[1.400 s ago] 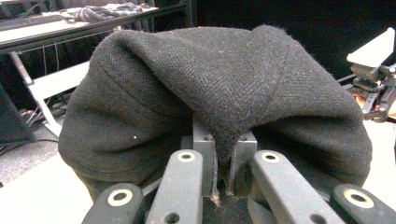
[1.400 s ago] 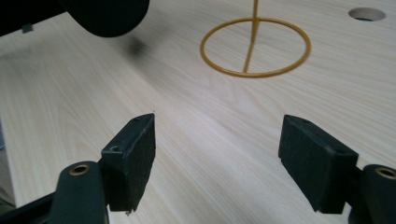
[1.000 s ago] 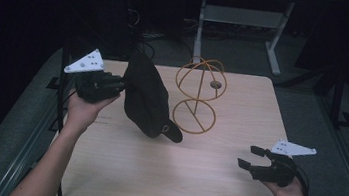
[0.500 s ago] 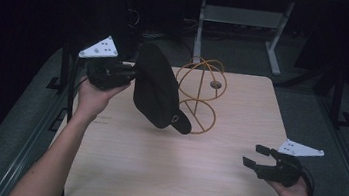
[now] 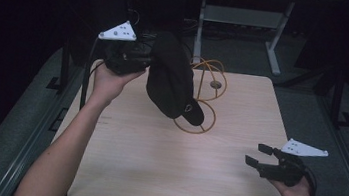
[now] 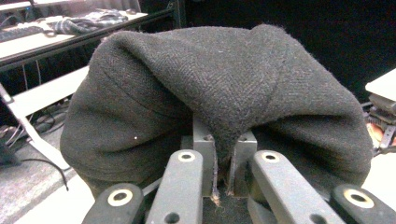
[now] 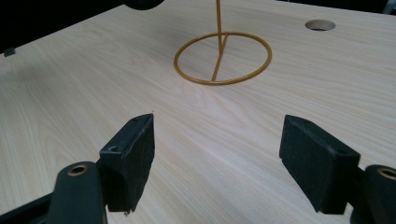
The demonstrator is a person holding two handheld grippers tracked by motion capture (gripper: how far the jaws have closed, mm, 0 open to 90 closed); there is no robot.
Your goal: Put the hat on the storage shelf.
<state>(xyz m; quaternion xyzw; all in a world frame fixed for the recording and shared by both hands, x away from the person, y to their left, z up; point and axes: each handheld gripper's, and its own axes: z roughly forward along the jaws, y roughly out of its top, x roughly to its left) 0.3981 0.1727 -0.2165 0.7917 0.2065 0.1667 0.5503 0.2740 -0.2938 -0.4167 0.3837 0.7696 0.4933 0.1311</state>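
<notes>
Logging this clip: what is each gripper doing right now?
Left gripper: shut on the black cap, held above the table.
Right gripper: open, empty, near the table's right edge.

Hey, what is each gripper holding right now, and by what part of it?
The left gripper pinches a fold of the black cap's fabric, hanging above the table. The right gripper holds nothing.

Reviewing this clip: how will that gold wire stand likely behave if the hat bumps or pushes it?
The gold wire stand looks thin and open, so probably light and easy to slide on the smooth table. Its flat ring base should resist tipping somewhat, but the black hat held by the left claw could still topple it.
</notes>
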